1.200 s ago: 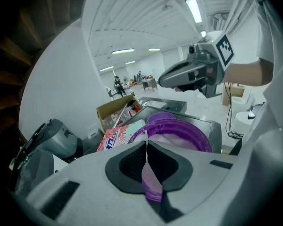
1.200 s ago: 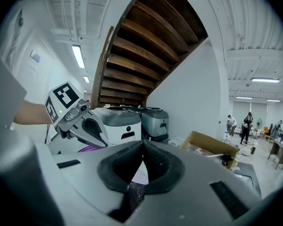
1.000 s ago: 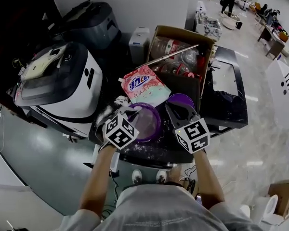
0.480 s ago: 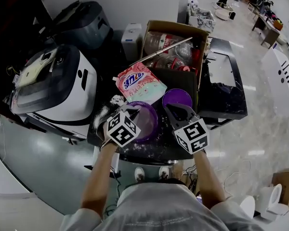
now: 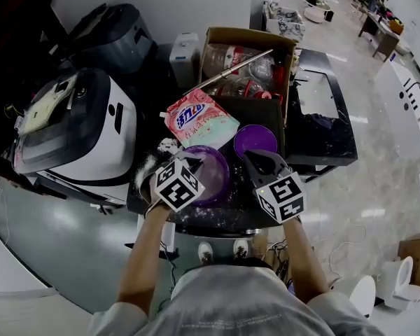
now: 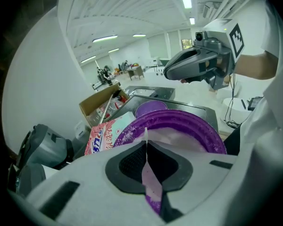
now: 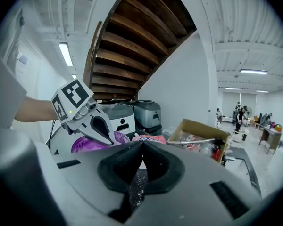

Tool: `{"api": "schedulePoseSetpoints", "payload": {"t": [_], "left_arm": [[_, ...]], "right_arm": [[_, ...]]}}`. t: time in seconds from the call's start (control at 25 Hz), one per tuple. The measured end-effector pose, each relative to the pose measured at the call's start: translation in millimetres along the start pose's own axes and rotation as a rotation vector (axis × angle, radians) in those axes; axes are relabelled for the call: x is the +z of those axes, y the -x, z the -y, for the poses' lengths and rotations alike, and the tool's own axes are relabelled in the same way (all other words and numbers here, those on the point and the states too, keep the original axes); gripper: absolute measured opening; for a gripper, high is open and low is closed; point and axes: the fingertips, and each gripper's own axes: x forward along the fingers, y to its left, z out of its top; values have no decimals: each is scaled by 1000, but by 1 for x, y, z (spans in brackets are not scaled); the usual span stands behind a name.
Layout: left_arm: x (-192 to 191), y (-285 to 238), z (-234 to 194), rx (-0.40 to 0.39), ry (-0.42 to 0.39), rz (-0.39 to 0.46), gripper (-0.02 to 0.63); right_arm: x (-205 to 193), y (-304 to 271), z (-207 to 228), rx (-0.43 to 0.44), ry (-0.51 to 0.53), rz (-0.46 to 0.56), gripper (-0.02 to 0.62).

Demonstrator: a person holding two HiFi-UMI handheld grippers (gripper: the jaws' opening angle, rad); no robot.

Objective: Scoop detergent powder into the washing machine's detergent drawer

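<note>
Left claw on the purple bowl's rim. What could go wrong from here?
1. The left claw pinches only the thin rim of the purple bowl; lifted that way, it may tilt and spill.
2. Spilled powder lies beside the bowl; sliding it could spread the mess.
3. The detergent bag lies right behind; a push may bump it.

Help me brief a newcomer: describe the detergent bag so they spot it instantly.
Find the open cardboard box at the far side of the dark worktop. Lying flat just in front of its left corner, between it and the purple bowl, is the detergent bag. It is the only pink-and-white pouch with blue lettering; its nearest neighbours are round and purple.
</note>
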Motion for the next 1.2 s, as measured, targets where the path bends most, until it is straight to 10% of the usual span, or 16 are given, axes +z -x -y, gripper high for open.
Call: {"api": "schedulePoseSetpoints", "payload": {"t": [0.36, 1.2], "left_arm": [[2, -14, 26, -113, -80, -65, 15], [15, 10, 69, -455, 76, 26, 15]], "right_arm": [[-6, 14, 4, -47, -12, -5, 6], [-3, 21, 2, -63, -10, 8, 6]]}}
